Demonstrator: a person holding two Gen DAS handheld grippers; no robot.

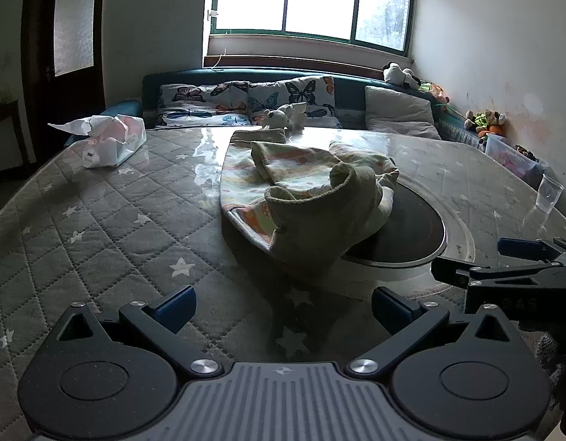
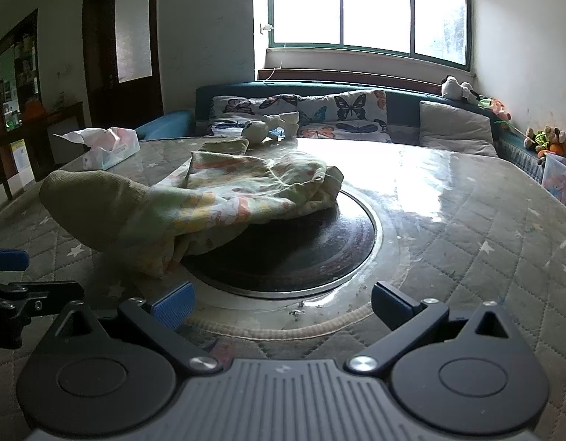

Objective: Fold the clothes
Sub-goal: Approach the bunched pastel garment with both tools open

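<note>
I have two grippers, and both are held low over a round table [image 1: 99,220] with a grey quilted cover that has little white stars on it. My left gripper [image 1: 283,310] has its fingers spread wide apart. Nothing is between them. My right gripper [image 2: 283,307] also has its fingers spread wide, with nothing in them. In the left view I can see the right gripper off to the side, just beside my left one.

The clothes [image 1: 305,187] are a small crumpled pile in the middle of the table. The cloth is pale with orange and yellow shapes, and it has plain green cuffs. One green cuff [image 2: 88,202] sticks out toward me and hangs a bit over the table cover. Part of the pile lies on a dark round plate [image 2: 301,250] set into the table top. The rest lies on the shiny part of the table. Neither gripper touches the clothes. The pile is near, just ahead of the left gripper's fingers.

A tissue box [image 1: 110,143] sits on the far left part of the table, well apart from the clothes. A clear plastic cup [image 1: 549,193] stands at the right edge. A small white toy animal [image 1: 284,115] sits at the far side, just behind the pile. Behind the table is a sofa with butterfly cushions [image 1: 246,104] and a bright window [image 1: 312,0].
</note>
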